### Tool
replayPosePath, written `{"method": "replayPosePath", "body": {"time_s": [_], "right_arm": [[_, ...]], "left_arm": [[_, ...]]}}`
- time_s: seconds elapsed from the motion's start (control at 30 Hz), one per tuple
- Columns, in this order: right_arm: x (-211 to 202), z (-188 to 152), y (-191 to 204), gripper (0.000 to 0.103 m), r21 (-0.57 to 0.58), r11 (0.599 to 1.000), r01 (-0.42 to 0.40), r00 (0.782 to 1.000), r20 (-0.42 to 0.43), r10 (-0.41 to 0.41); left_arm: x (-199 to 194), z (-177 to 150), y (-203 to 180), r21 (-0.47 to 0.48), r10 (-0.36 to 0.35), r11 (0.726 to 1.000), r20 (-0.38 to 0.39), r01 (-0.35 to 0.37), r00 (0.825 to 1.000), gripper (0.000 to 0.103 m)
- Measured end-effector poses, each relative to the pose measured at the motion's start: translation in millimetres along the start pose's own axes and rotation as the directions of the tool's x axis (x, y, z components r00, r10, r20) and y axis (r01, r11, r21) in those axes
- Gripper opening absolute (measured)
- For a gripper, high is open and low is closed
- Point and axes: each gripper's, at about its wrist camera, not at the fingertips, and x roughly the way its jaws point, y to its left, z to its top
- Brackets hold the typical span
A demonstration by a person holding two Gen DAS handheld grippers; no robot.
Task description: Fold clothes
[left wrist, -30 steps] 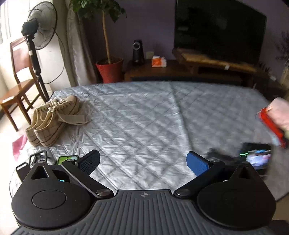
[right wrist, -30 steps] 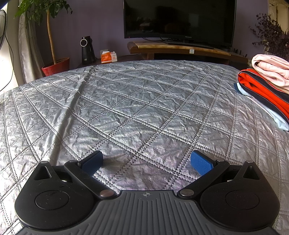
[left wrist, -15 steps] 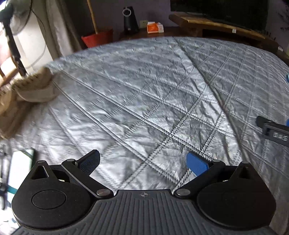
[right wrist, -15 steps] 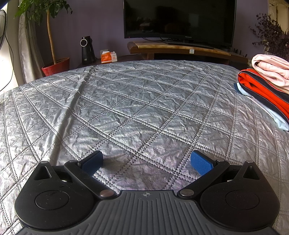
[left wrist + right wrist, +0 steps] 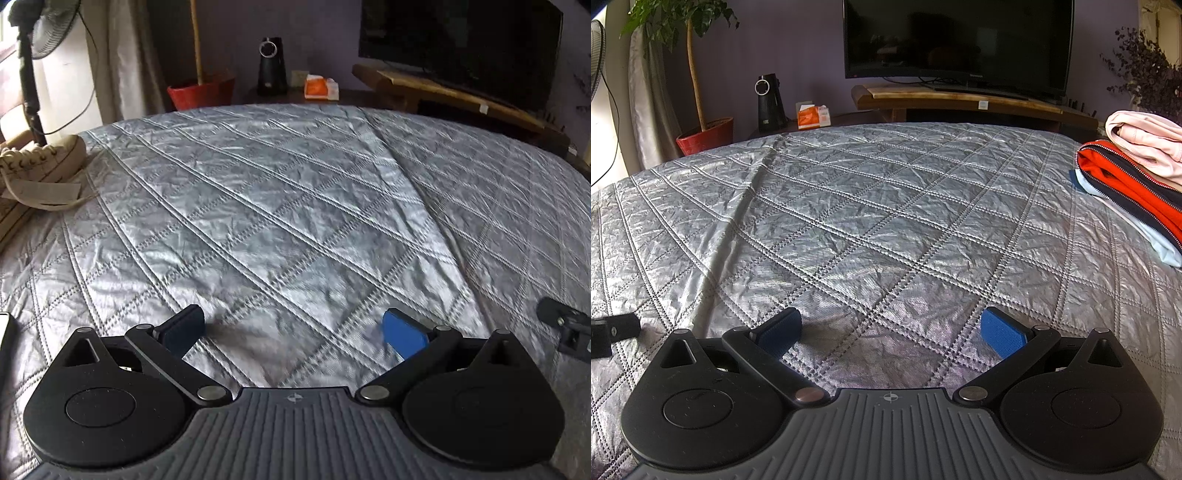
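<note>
1. The left tongs [image 5: 293,328] stood spread wide, their blue pads [image 5: 404,332] far apart, with nothing between them but the silver-grey quilted bedspread [image 5: 295,221] just beneath.
2. The right tongs [image 5: 892,330] were likewise parted wide and empty, their blue-padded fingertips [image 5: 1001,334] low over the same quilted cover; whether they touched it, I could not tell.
3. The clothes lay well away from both tongs, at the bed's right edge: a folded stack with a pale pink garment [image 5: 1145,142] on top, an orange-red and navy zipped jacket [image 5: 1126,184] under it, and a light blue piece [image 5: 1160,243] at the bottom.
4. At the far left edge of the left view, a pair of beige lace-up canvas shoes [image 5: 33,166] rested on the bed.
5. Each wrist view caught a black part of the other tool at its edge, the two lying side by side, apart.
6. Beyond the bed stood a dark television [image 5: 960,40] on a wooden stand [image 5: 960,99], and a red plant pot [image 5: 705,134].
</note>
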Motion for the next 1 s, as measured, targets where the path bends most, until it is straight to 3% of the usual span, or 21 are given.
{"method": "replayPosePath", "body": {"time_s": [0.4,1.0], "right_arm": [[0.1,0.0,0.1,0.103,0.0,1.0,0.0,1.0,0.0,0.0],[0.4,0.1,0.3,0.103,0.0,1.0,0.0,1.0,0.0,0.0]], "left_arm": [[12.3,9.8,16.6,-0.072,0.037,0.997,0.041,-0.034,0.998,0.103],[11.9,3.1,13.4,-0.052,0.053,0.997,0.082,-0.049,0.995,0.103]]}}
